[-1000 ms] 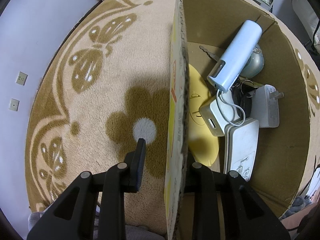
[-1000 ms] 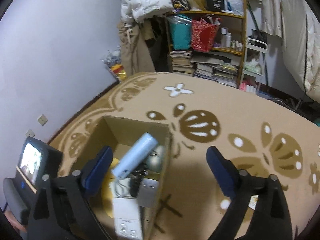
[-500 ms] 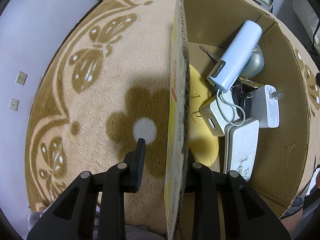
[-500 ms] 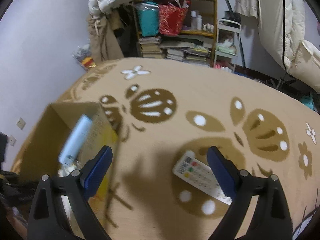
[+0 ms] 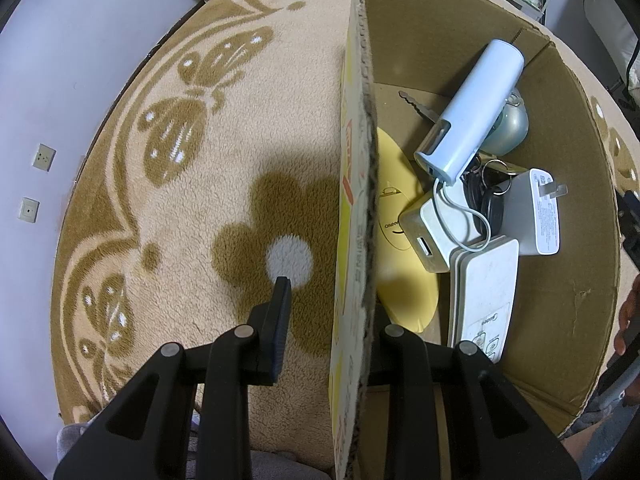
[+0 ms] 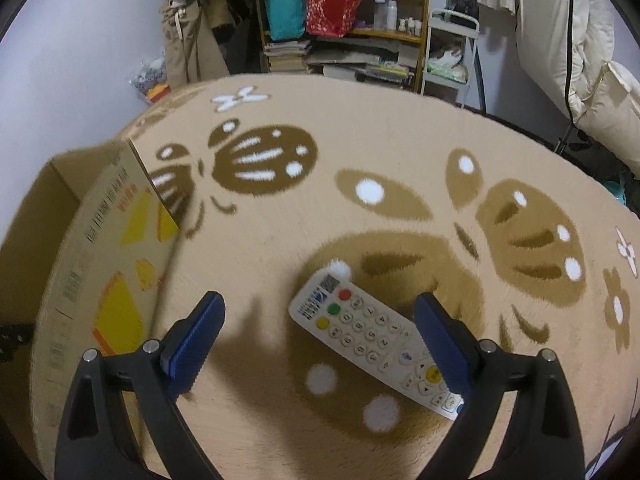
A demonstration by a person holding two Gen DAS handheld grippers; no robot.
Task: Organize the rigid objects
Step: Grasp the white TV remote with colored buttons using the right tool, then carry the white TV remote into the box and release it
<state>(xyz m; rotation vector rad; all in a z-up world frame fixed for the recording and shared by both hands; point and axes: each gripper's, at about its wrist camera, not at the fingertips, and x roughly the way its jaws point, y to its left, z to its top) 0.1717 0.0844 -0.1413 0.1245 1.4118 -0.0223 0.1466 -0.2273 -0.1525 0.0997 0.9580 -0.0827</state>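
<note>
One remote on carpet, between wide-open right gripper fingers. Left gripper straddling one box wall at 12 o'clock; clamped or not, cannot tell.

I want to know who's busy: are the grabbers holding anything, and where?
The left gripper straddles the cardboard box's side wall; a firm pinch can't be told. The right gripper is open, empty, above the remote.

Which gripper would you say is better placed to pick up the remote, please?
The right gripper: it is open above the remote, which lies between its jaws on the carpet. The left gripper straddles the box wall.
</note>
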